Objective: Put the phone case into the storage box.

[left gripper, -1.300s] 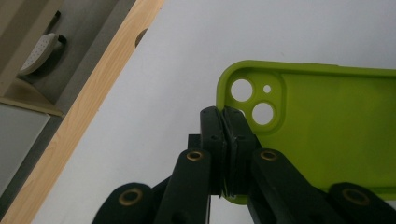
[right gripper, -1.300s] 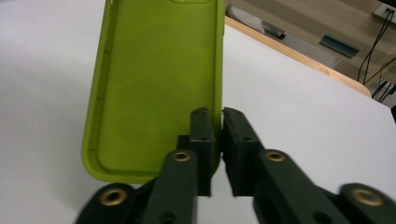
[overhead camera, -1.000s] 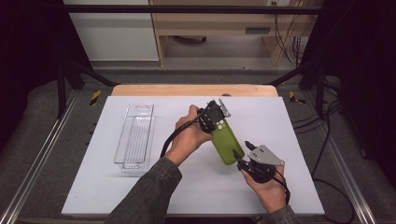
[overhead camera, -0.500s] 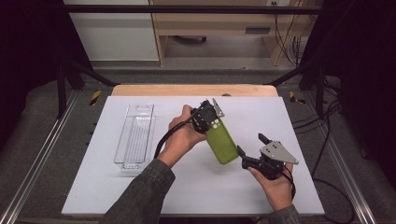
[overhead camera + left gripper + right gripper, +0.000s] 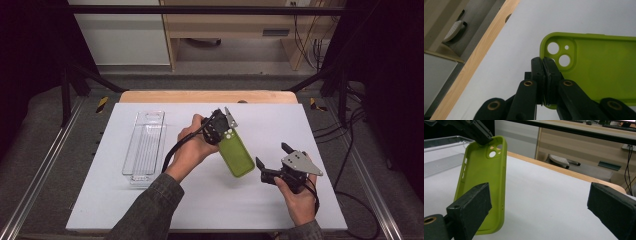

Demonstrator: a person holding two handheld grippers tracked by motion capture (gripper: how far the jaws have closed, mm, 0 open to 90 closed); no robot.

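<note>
A lime-green phone case point(image 5: 238, 156) lies slanted in the middle of the white table. My left gripper point(image 5: 223, 126) is shut on its far rim, beside the camera cut-outs. In the left gripper view the jaws point(image 5: 545, 63) pinch the case point(image 5: 599, 65) at that corner. My right gripper point(image 5: 271, 154) sits just right of the case's near end, apart from it. Its jaws have just been opening and stand wide, with nothing between them. The right gripper view looks past its open pads point(image 5: 471, 206) at the case point(image 5: 482, 177), with the left gripper point(image 5: 477, 131) on its top.
A clear plastic tray point(image 5: 145, 147) lies lengthwise on the left of the white table point(image 5: 150, 210). A wooden strip point(image 5: 200, 96) runs along the far edge. Cables hang off the right side, and a wooden shelf unit stands beyond the table.
My right gripper has let go of the case's near end, opened its jaws and drawn back to the right. The left gripper keeps its hold on the far rim.
</note>
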